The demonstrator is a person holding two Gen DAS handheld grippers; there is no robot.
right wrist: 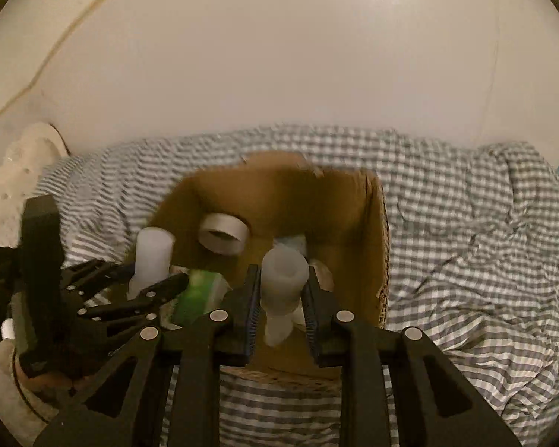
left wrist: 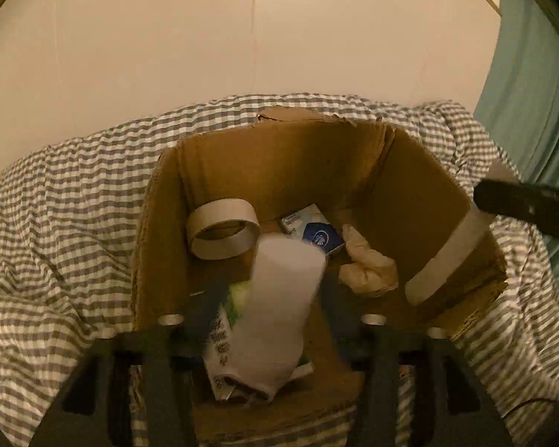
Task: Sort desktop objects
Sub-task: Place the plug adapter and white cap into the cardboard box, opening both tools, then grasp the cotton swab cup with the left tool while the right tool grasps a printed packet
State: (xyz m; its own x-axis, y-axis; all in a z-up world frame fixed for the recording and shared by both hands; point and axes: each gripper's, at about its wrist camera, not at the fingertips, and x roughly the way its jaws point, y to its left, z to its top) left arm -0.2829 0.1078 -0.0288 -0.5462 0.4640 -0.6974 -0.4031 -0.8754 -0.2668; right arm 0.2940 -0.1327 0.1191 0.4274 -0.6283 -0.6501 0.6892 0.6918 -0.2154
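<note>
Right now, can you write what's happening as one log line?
left gripper: holds white bottle over cardboard box | right gripper: holds white bottle over box | inside: tape roll

Left gripper [right wrist: 156, 283]: positioned low at far left in right wrist view, fingers angled inward to the right, jaws apart on either side of a white cylinder. Right gripper [right wrist: 282, 298]: centred, pointed forward, jaws parted, a second white cylinder between them.

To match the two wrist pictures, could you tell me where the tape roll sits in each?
Left wrist: tape roll left of centre, inside the cardboard box, near its back-left corner.
Right wrist: tape roll just left of centre, by the back wall.
Shared landmark: the cardboard box.
</note>
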